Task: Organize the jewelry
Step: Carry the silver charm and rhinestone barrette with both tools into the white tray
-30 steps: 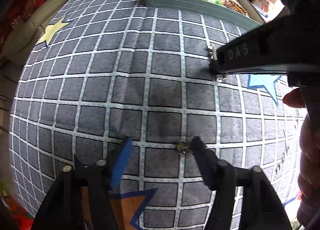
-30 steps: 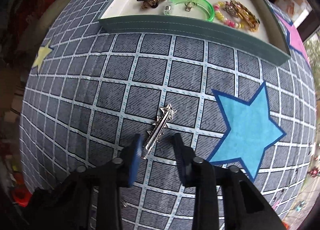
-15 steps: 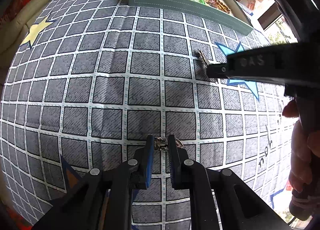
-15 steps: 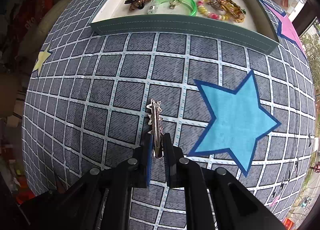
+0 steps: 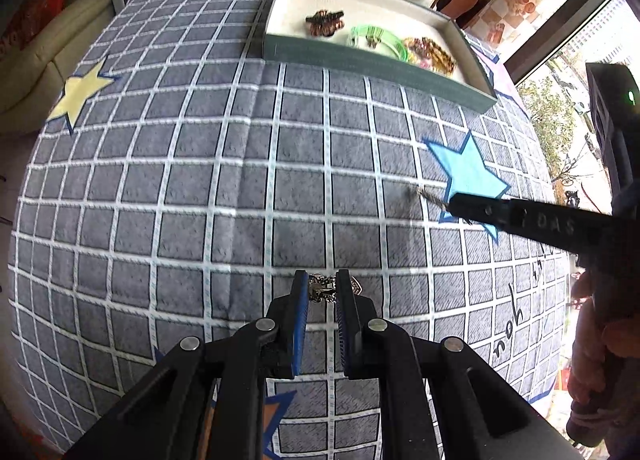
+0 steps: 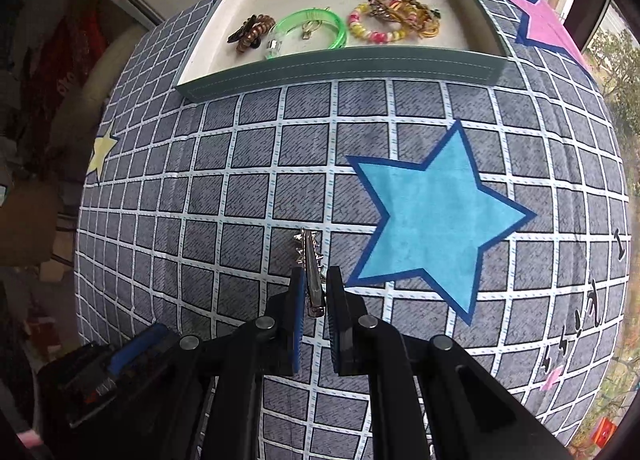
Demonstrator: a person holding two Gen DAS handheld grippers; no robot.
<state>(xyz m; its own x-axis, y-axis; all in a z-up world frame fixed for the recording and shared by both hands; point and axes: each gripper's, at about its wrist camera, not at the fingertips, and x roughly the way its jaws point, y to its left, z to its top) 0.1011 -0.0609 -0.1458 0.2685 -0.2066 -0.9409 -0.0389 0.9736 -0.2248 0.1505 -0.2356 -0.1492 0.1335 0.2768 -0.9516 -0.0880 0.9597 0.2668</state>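
Observation:
My left gripper (image 5: 322,284) is shut on a small silver chain piece (image 5: 325,289) and holds it above the checked cloth. My right gripper (image 6: 314,278) is shut on a silver star hair clip (image 6: 309,256), whose star end sticks out ahead of the fingers; in the left wrist view the clip (image 5: 428,196) shows blurred at the tip of the right gripper. The grey-green jewelry tray (image 6: 340,66) lies at the far side and holds a brown hair claw (image 6: 250,33), a green bangle (image 6: 308,29) and beaded bracelets (image 6: 394,18).
The cloth has a blue star (image 6: 432,216), a yellow star (image 5: 78,94) and a pink star (image 6: 548,24). A sofa (image 5: 36,60) lies off the left edge. A window (image 5: 576,60) is at the right. A hand (image 5: 600,348) holds the right gripper.
Both grippers shut on their pieces about half a second ago and have since lifted them off the cloth; the tray now looks nearer in the right wrist view.

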